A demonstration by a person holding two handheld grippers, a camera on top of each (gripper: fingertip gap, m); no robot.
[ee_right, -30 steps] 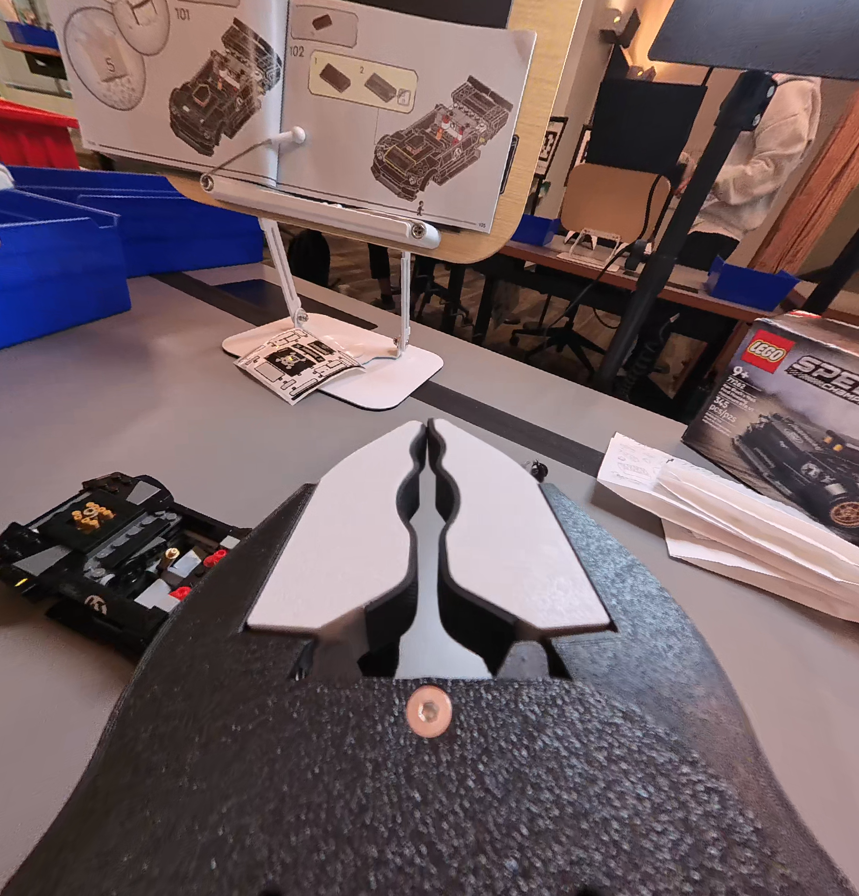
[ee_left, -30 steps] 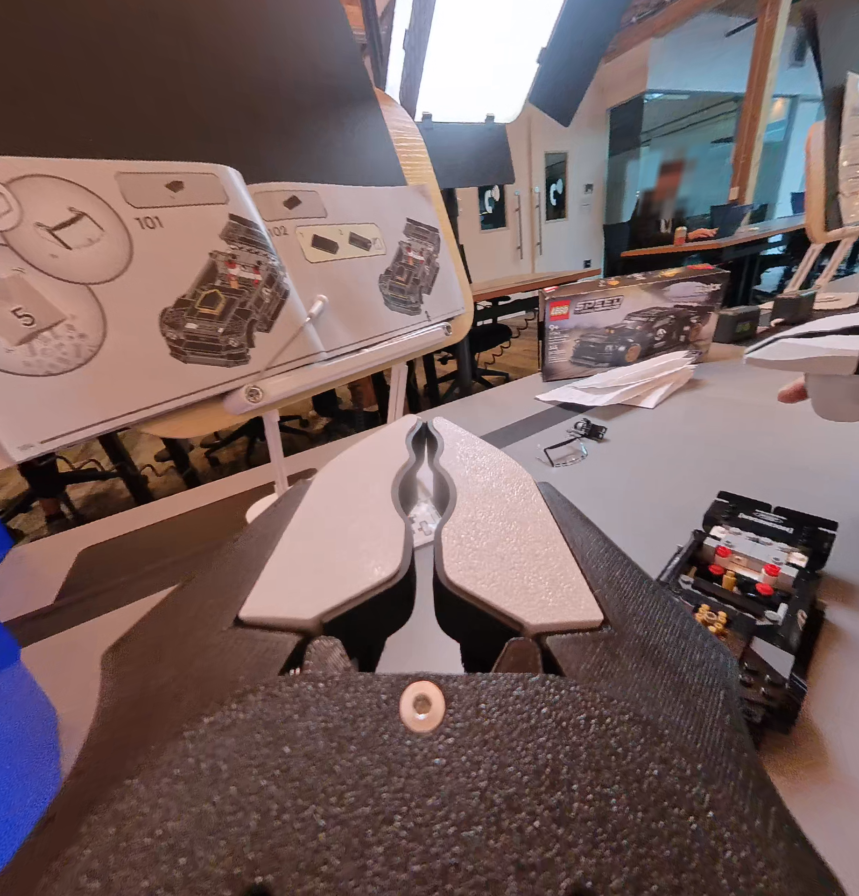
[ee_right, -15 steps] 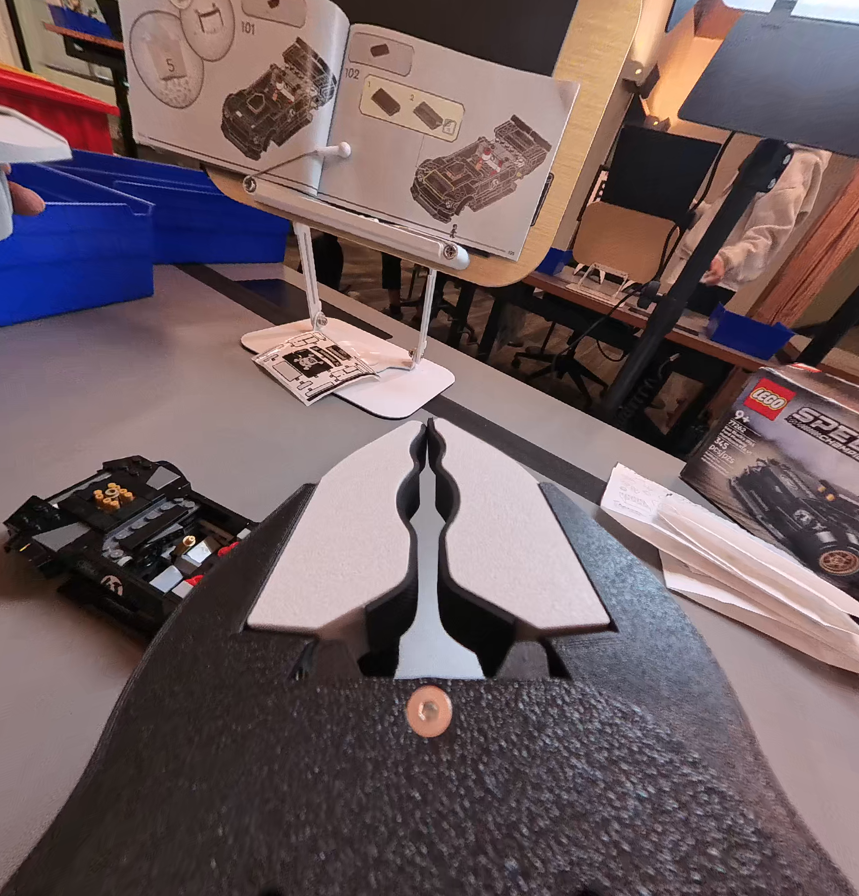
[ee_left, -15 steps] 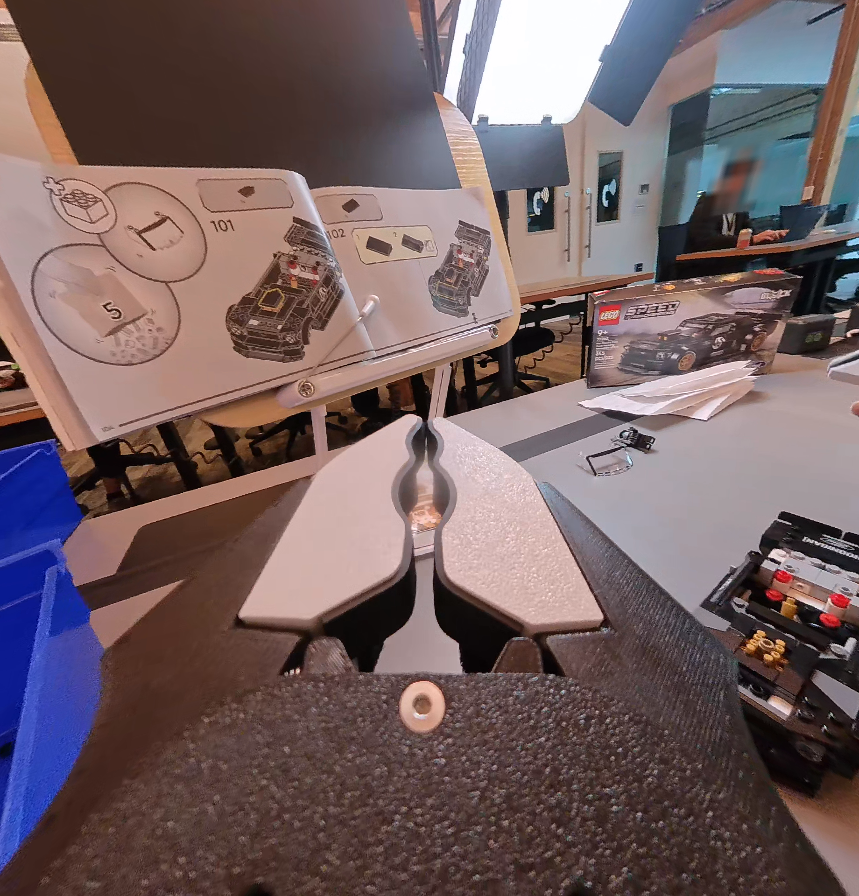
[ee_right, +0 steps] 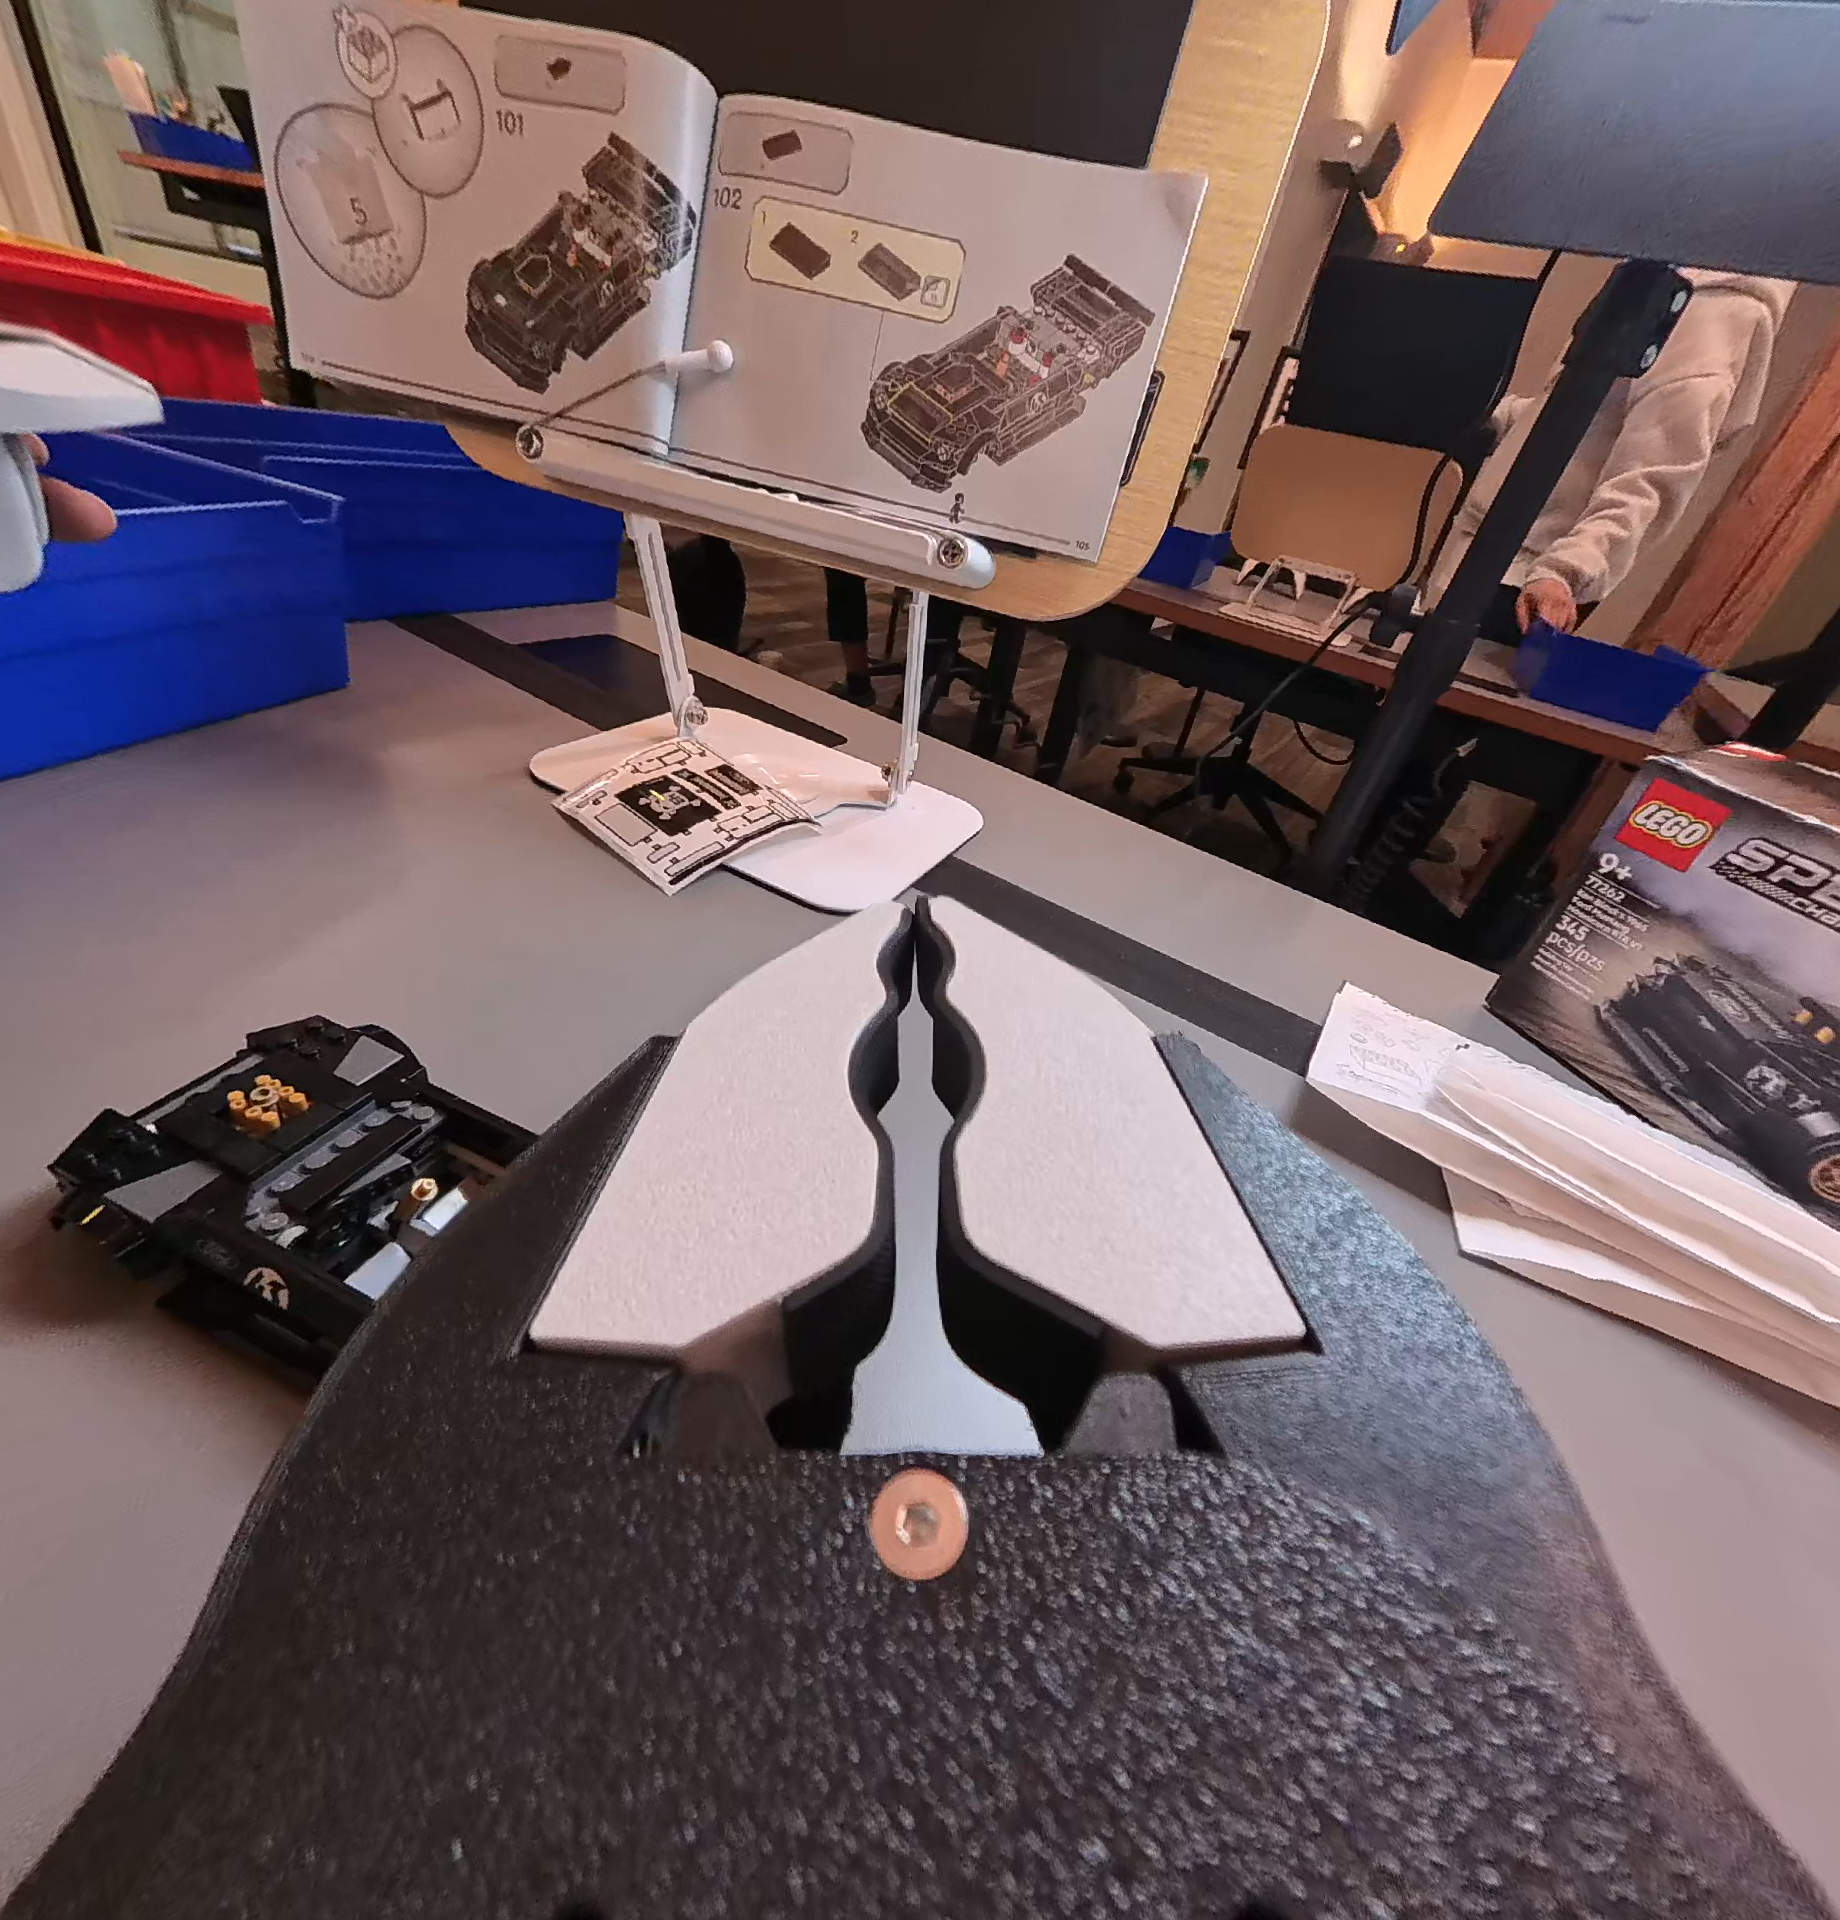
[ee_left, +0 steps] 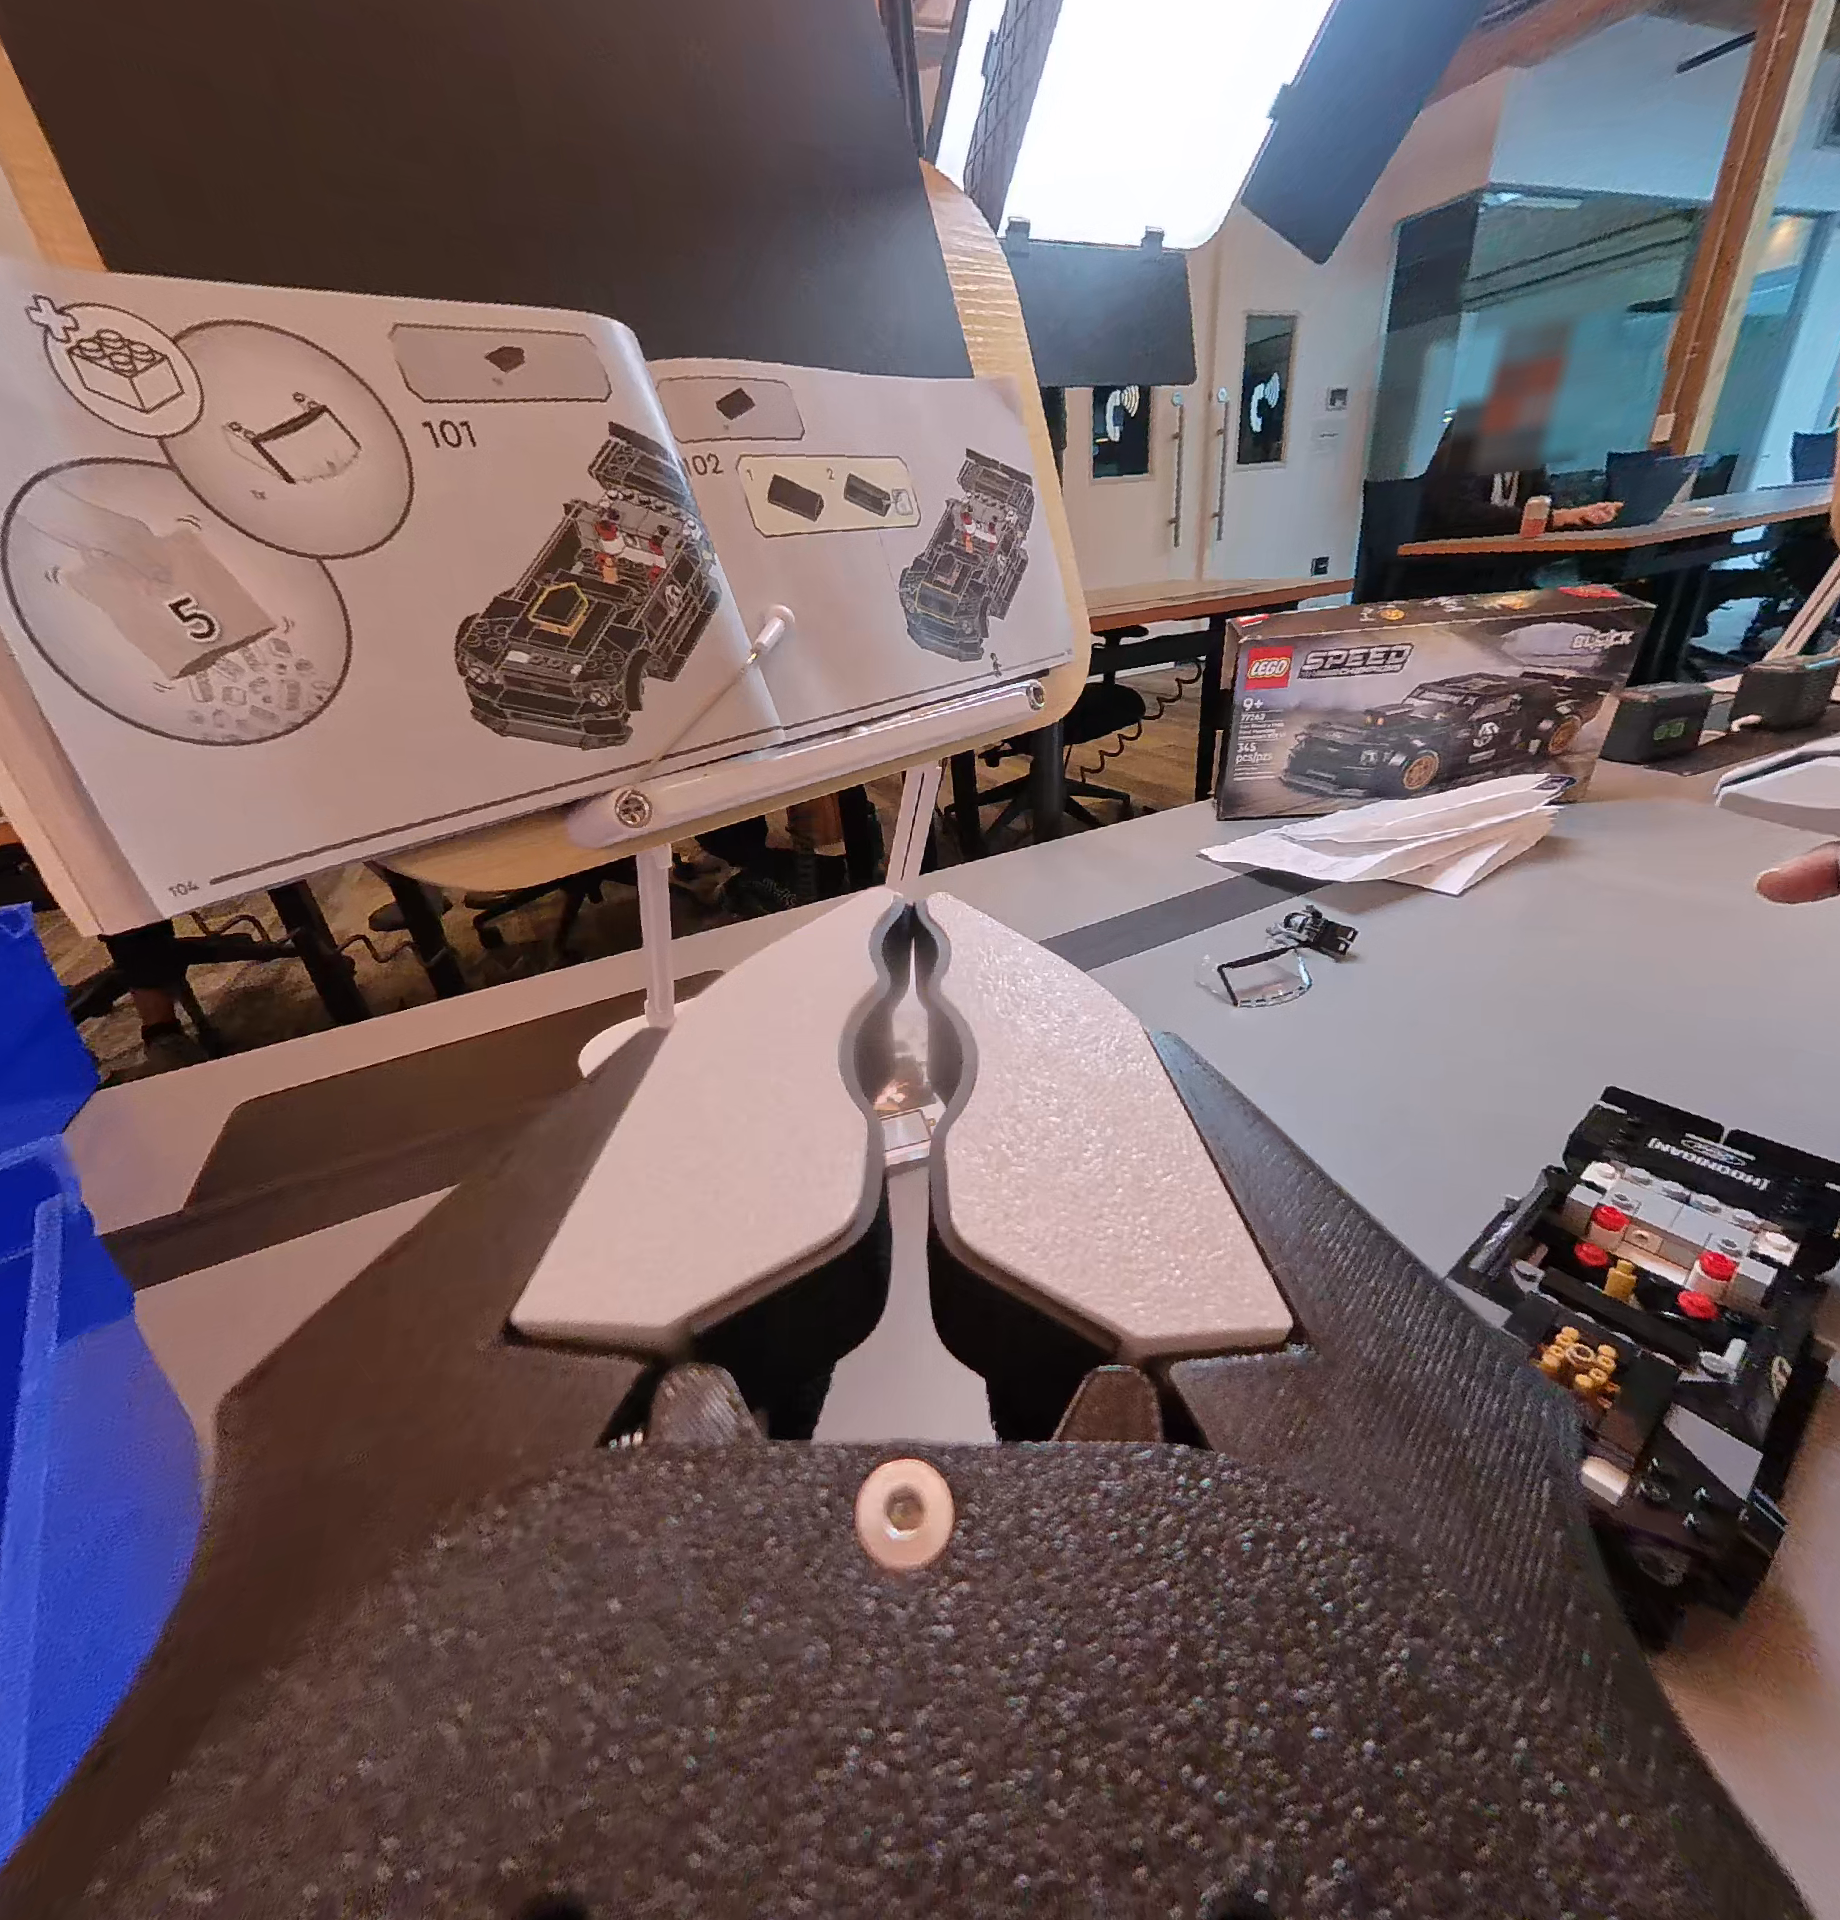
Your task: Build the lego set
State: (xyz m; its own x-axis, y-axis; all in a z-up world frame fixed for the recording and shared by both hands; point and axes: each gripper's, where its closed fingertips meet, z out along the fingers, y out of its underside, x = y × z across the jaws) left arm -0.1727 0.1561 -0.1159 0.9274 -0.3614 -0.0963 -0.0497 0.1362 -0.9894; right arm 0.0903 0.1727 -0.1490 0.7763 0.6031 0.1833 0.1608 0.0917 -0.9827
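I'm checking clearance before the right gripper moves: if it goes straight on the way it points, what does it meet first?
Probably the book stand's white base, with the sticker sheet lying on it, straight beyond the shut right gripper. The grey table between looks free, though depth is unclear.

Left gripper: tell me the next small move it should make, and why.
Probably swing the left gripper right and down toward the part-built black car on the grey table. Both it and the right gripper are shut and hang above the table. Something small shows in the gap behind the left fingertips, though whether it is gripped is unclear. The open instruction booklet pictures parts going onto that car.
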